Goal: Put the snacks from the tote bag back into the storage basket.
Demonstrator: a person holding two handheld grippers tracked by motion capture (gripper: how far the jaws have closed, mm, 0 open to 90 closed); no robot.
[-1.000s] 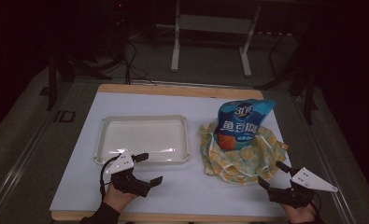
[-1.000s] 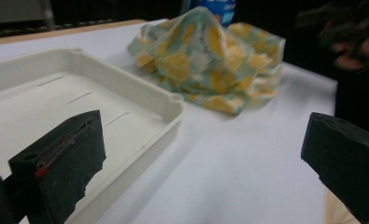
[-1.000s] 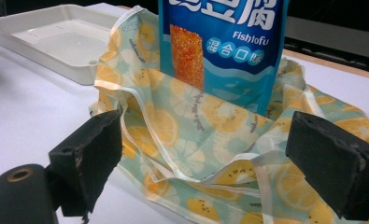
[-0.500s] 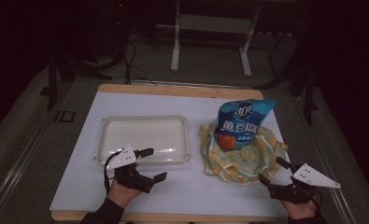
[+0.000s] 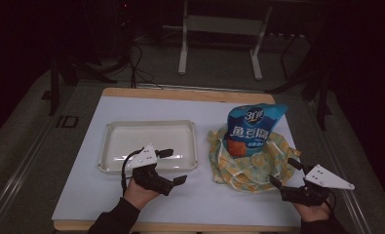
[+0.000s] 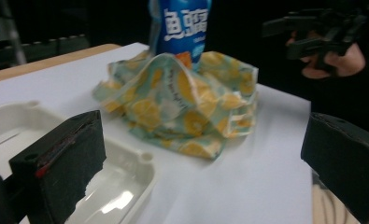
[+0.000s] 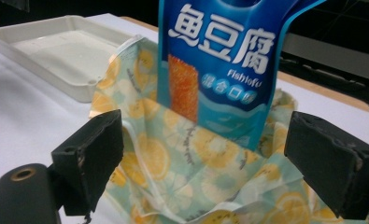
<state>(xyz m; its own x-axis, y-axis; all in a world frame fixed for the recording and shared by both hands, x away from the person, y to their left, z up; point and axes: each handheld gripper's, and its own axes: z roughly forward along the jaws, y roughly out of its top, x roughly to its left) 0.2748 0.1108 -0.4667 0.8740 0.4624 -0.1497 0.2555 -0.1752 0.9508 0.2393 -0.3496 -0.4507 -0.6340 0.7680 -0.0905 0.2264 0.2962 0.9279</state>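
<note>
A blue snack bag (image 5: 252,127) (image 7: 224,60) (image 6: 181,24) with white lettering stands upright inside a crumpled lemon-print cloth bag (image 5: 251,160) (image 7: 182,163) (image 6: 182,100) on the right of the white table. My left gripper (image 5: 172,166) hovers open at the front edge of a white tray (image 5: 117,146) (image 6: 14,121), jaws pointing right toward the cloth. My right gripper (image 5: 285,171) is open just right of the cloth bag's front corner, its jaws spread on either side of the blue bag in the right gripper view. Nothing is held.
The tray (image 7: 56,46) is empty. The white tabletop (image 5: 204,195) has a wooden edge at the back. A metal stand (image 5: 219,29) and cables lie on the dark floor beyond. The other hand with its gripper (image 6: 327,32) shows in the left gripper view.
Both hands have shifted slightly forward; the left gripper edged up toward the tray's front rim, the right one nearer the cloth bag. Both stay open.
</note>
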